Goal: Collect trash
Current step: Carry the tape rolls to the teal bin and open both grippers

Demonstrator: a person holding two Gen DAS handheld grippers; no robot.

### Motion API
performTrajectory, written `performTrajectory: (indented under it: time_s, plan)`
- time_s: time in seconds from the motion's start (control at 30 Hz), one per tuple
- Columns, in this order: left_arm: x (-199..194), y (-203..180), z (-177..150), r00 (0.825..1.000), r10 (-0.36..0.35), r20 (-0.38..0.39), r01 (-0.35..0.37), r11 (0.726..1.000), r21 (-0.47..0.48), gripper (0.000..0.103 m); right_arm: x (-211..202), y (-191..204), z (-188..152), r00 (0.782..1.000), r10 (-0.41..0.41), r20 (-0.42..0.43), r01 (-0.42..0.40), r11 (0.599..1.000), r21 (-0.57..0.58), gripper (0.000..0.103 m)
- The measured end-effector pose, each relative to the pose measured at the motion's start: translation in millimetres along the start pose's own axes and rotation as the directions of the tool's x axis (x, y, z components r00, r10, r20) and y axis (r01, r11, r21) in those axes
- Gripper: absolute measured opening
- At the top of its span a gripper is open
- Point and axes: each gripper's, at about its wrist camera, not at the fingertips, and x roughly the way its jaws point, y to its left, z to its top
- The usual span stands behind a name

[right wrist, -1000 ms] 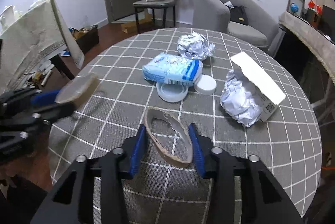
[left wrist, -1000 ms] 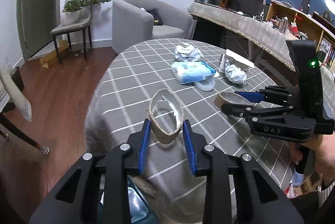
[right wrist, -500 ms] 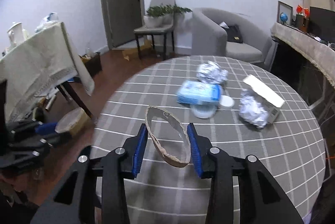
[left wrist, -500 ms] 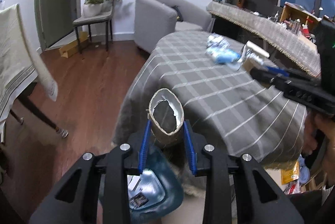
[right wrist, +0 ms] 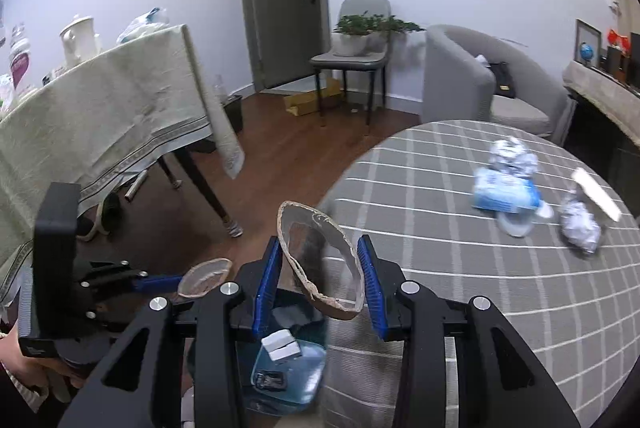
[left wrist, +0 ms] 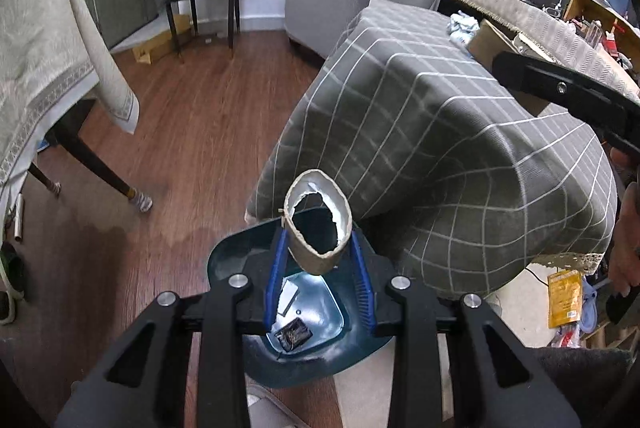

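My left gripper [left wrist: 318, 240] is shut on a small cardboard tape ring [left wrist: 316, 256], held above a dark teal bin [left wrist: 224, 260] on the floor, with scraps in the bin. My right gripper [right wrist: 319, 248] is shut on a wider, torn cardboard ring [right wrist: 334, 308] at the edge of the grey checked table [right wrist: 440, 268]; the bin [right wrist: 308, 388] shows beneath it. In the right wrist view the left gripper [right wrist: 180, 284] and its ring [right wrist: 206, 278] hang low at the left. On the table lie a foil ball [right wrist: 512, 154], a blue wipes pack [right wrist: 504, 192], a round lid [right wrist: 516, 224] and crumpled paper [right wrist: 580, 228].
A second table with a beige cloth [right wrist: 100, 108] stands to the left, its dark leg [right wrist: 208, 192] close to the bin. Behind are a chair with a plant [right wrist: 352, 56] and a grey armchair [right wrist: 460, 76]. Wooden floor [left wrist: 192, 108] lies between them.
Both grippers have swung left off the table top, each still gripping its cardboard ring. The left one has dropped over the bin, and the table's trash now sits far right.
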Motion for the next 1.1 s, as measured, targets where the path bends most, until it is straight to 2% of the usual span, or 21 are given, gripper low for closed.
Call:
performTrajectory:
  time_s: [0.03, 0.07, 0.13, 0.27, 0.43, 0.6, 0.63, 0.77, 0.9, 1.1]
  plan:
    - [0.4, 3.0, -0.4, 1.0, 0.001, -0.001, -0.001, 1.0, -0.003, 0.037, 3.7, 5.4, 0.6, 1.0, 0.007, -0.004, -0.007, 1.0, -0.005, 0.039]
    - [0.7, 7.4, -1.0, 1.0, 0.002, -0.006, -0.002, 1.0, -0.008, 0.046, 9.9, 12.3, 2.1, 1.0, 0.017, -0.014, -0.017, 1.0, -0.013, 0.039]
    - [0.5, 15.0, -2.3, 1.0, 0.008, -0.011, -0.008, 1.0, -0.023, 0.053, 19.5, 22.3, 3.3, 0.999, 0.03, -0.031, -0.031, 0.999, -0.021, 0.039]
    - [-7.2, 31.3, -3.6, 1.0, 0.025, 0.002, -0.025, 0.998, -0.058, 0.054, 37.3, 40.5, 2.8, 0.997, 0.045, -0.066, -0.048, 0.998, -0.043, 0.039]
    - [-25.7, 51.0, -1.1, 0.997, 0.026, 0.066, -0.018, 0.993, -0.113, 0.06, 61.1, 56.0, -4.2, 0.99, 0.056, -0.129, -0.063, 0.996, -0.055, 0.039]
    - [-42.2, 63.1, -0.8, 0.991, 0.043, 0.127, -0.026, 0.99, -0.137, 0.069, 86.6, 69.8, -14.5, 0.975, 0.081, -0.205, -0.091, 0.995, -0.043, 0.039]
    - [-44.7, 65.1, 0.0, 0.99, 0.05, 0.135, -0.031, 0.989, -0.142, 0.073, 90.1, 72.2, -17.0, 0.973, 0.08, -0.215, -0.092, 0.995, -0.047, 0.039]
    - [-57.0, 70.4, 1.4, 0.981, 0.091, 0.172, -0.066, 0.987, -0.145, 0.074, 107.0, 80.5, -29.6, 0.96, 0.073, -0.269, -0.091, 0.994, -0.055, 0.039]
    - [-63.8, 76.5, 1.7, 0.977, 0.096, 0.189, -0.068, 0.987, -0.145, 0.074, 125.4, 83.3, -43.7, 0.941, 0.077, -0.329, -0.096, 0.994, -0.043, 0.04]
    - [-72.0, 78.6, 2.6, 0.974, 0.091, 0.209, -0.062, 0.988, -0.143, 0.066, 147.4, 87.9, -62.2, 0.916, 0.059, -0.396, -0.09, 0.994, -0.061, 0.04]
